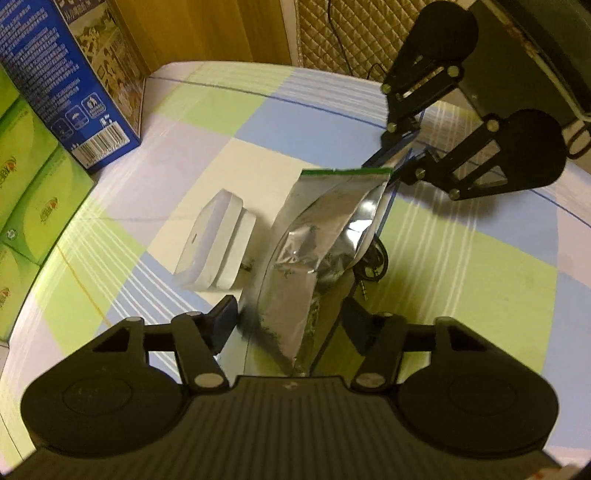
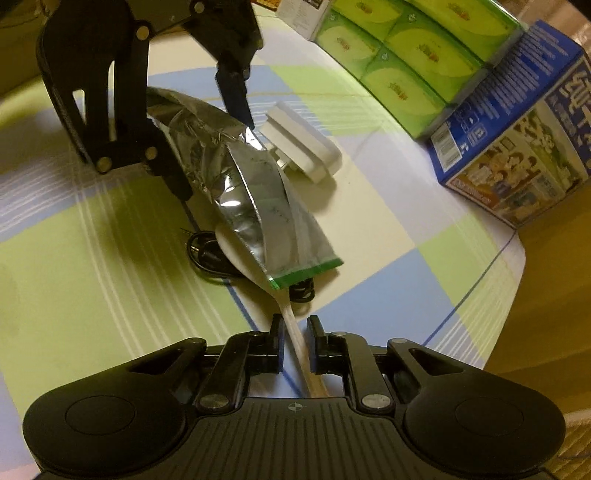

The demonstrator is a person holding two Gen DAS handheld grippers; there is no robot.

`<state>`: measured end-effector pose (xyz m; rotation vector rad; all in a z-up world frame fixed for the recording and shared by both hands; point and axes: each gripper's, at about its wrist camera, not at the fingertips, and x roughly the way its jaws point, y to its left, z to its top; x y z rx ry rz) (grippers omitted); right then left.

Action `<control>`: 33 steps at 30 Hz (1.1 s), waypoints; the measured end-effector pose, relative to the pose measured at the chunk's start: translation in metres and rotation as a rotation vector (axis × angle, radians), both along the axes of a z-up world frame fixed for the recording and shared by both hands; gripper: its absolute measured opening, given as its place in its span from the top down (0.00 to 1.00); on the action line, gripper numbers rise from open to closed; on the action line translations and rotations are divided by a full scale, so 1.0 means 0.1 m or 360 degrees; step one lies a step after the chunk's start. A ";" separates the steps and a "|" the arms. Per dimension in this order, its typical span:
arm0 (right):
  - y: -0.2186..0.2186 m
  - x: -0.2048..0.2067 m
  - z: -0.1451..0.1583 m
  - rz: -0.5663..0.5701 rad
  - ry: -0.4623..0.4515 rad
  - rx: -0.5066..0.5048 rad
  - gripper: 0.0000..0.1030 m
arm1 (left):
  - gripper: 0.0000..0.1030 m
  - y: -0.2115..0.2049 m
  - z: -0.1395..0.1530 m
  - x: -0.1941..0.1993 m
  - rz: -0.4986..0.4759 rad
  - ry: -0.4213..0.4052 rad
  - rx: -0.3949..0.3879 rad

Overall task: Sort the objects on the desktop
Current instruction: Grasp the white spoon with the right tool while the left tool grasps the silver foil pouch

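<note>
My left gripper [image 1: 290, 321] is shut on the lower end of a silver foil pouch [image 1: 306, 236] with a green top strip, holding it tilted above the table. From the right wrist view the same pouch [image 2: 258, 192] hangs over a white spoon [image 2: 240, 258]. The spoon's pale handle runs back between the fingers of my right gripper [image 2: 295, 332], which is shut on it. The spoon's bowl is partly hidden under the pouch and lies over a coiled black cable [image 2: 207, 254]. A white plug block [image 2: 303, 147] lies just beyond the pouch.
Stacked green boxes [image 2: 399, 55] and a blue printed carton [image 2: 517, 122] stand along one edge of the round table with a checked cloth [image 2: 92, 240]. The table rim [image 2: 513, 258] and a wooden floor are to the right. A quilted panel [image 1: 340, 33] stands behind.
</note>
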<state>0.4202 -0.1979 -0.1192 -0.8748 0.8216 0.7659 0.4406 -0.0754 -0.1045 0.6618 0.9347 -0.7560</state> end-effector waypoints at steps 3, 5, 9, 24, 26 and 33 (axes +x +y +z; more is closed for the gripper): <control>0.01 -0.09 -0.01 -0.0023 0.0043 -0.0002 0.95 | 0.64 0.03 0.02 -0.02 0.0040 0.0002 0.0014; 0.04 -0.19 -0.01 -0.0052 0.0063 -0.0003 0.97 | 0.73 0.06 0.05 -0.05 0.0092 0.0016 0.0011; 0.05 -0.35 0.09 -0.0241 0.0141 0.0107 0.97 | 0.75 0.11 0.08 -0.27 0.0184 0.0060 0.0014; 0.11 -1.52 0.34 -0.0907 0.0496 0.0561 0.97 | 0.77 0.41 0.18 -1.94 0.0629 0.0122 -0.0051; 0.11 -1.67 0.29 -0.0941 0.0539 0.0600 0.97 | 0.76 0.45 0.18 -2.09 0.0655 0.0119 -0.0075; 0.10 -1.85 0.25 -0.0958 0.0526 0.0690 0.96 | 0.52 0.49 0.22 -2.33 0.0622 0.0130 -0.0165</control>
